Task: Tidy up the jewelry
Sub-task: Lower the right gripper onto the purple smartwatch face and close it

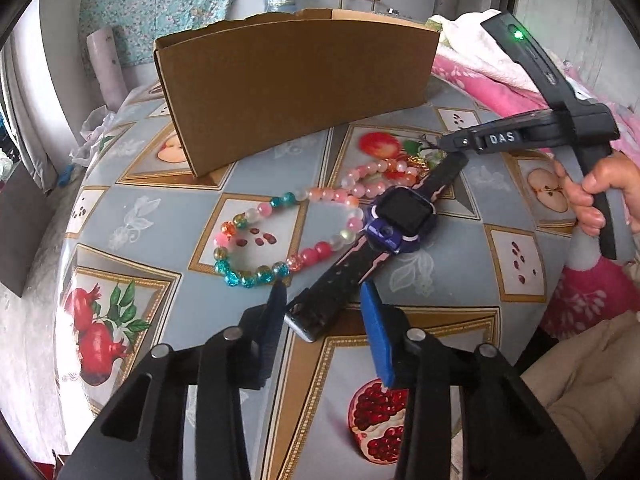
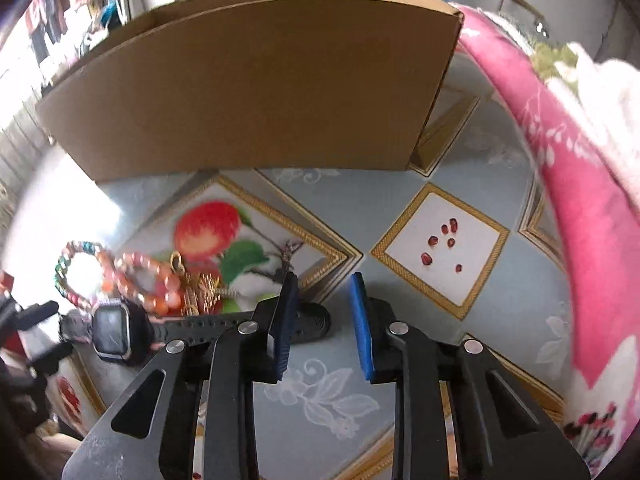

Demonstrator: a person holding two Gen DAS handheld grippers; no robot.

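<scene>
A purple and black smartwatch [image 1: 400, 218] lies diagonally on the patterned tablecloth. A pink, orange and teal bead necklace [image 1: 280, 236] curls to its left. A small gold piece [image 1: 420, 160] lies by the far strap. My left gripper [image 1: 322, 300] is open, its blue pads on either side of the watch's near strap end [image 1: 312, 316]. In the right wrist view the watch [image 2: 112, 332] lies at lower left, with beads [image 2: 132, 276] and gold jewelry [image 2: 200, 292] behind it. My right gripper [image 2: 324, 312] is open, beside the other strap end [image 2: 312, 322].
An open cardboard box [image 1: 288, 80] stands at the back of the table, also shown in the right wrist view [image 2: 248, 88]. A pink floral blanket [image 2: 560, 184] lies along the right side. The right gripper's body [image 1: 560, 128] is held by a hand at the right.
</scene>
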